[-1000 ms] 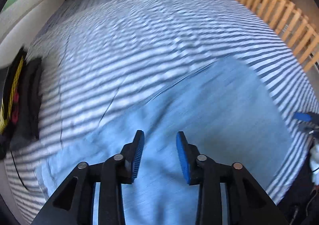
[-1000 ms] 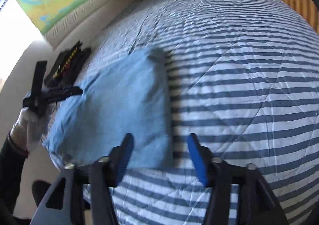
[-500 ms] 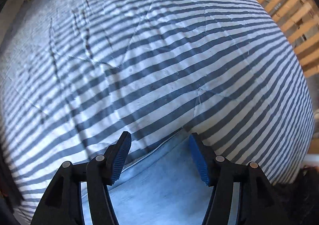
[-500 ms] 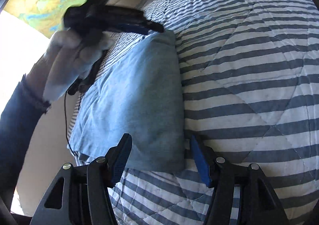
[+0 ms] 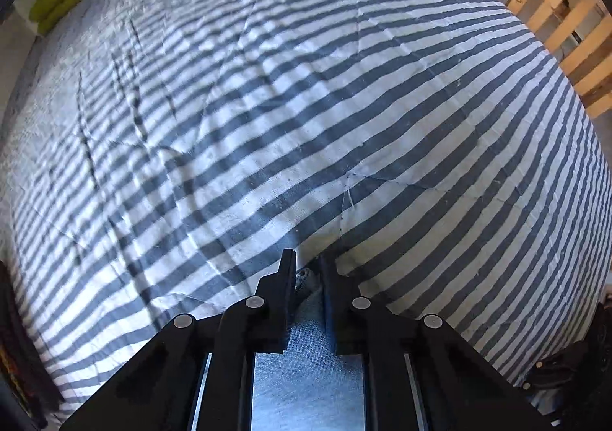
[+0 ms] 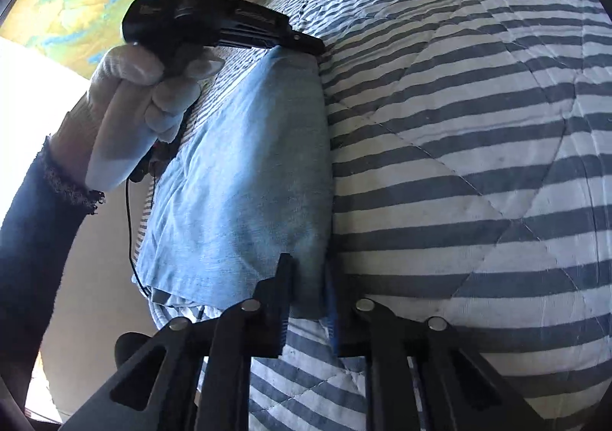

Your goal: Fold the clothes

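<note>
Striped bedspread [image 6: 478,132], both tools pinching blue garment [image 6: 244,178] corners

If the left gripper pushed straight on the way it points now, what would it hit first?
The left gripper is shut on a corner of the blue garment, its jaws having just closed. It points steeply down, so straight on it would likely press that cloth into the striped quilt just beyond its tips.

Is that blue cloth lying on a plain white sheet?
No, the blue garment lies on a bedspread with blue and white stripes.
</note>
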Demonstrator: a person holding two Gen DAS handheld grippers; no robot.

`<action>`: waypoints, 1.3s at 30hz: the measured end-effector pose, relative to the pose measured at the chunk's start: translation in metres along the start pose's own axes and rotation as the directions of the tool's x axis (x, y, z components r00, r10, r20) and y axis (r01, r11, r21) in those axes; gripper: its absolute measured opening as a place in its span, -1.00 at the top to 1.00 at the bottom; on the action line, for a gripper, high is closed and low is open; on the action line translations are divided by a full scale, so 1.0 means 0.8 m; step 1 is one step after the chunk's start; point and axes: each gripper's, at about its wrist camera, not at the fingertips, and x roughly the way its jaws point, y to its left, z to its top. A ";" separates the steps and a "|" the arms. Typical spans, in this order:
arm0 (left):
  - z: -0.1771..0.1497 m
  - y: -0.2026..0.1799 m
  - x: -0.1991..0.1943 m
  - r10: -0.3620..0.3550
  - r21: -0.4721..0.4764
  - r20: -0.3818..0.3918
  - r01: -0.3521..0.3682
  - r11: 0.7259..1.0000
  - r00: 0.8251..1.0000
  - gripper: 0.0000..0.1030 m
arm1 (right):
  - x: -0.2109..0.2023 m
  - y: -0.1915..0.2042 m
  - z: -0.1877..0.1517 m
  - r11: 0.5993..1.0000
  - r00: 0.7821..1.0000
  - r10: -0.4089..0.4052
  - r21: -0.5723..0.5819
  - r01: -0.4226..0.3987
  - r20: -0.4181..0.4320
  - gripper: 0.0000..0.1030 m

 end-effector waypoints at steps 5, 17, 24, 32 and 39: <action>-0.005 -0.005 -0.023 0.058 -0.022 0.064 -0.057 0.998 0.996 0.95 | -0.003 0.016 -0.005 0.998 0.999 -0.029 -0.063 0.030 0.023 0.84; -0.079 -0.021 -0.077 -0.098 -0.080 0.186 0.114 0.990 0.978 0.98 | 0.029 0.010 0.016 0.999 1.000 -0.012 -0.037 0.012 -0.024 0.60; -0.082 -0.023 0.000 -0.005 -0.028 0.202 0.011 1.000 0.979 0.96 | 0.013 0.006 0.014 0.989 0.995 -0.097 -0.117 0.095 -0.008 0.78; -0.154 0.063 -0.106 0.068 -0.252 0.268 0.002 0.968 0.961 0.91 | 0.005 -0.001 0.039 0.997 0.999 -0.026 -0.072 0.024 -0.021 0.40; -0.348 0.073 -0.181 0.059 -0.337 0.264 0.035 0.941 0.963 0.40 | 0.035 -0.008 0.072 0.996 0.994 0.089 -0.006 -0.089 -0.061 0.26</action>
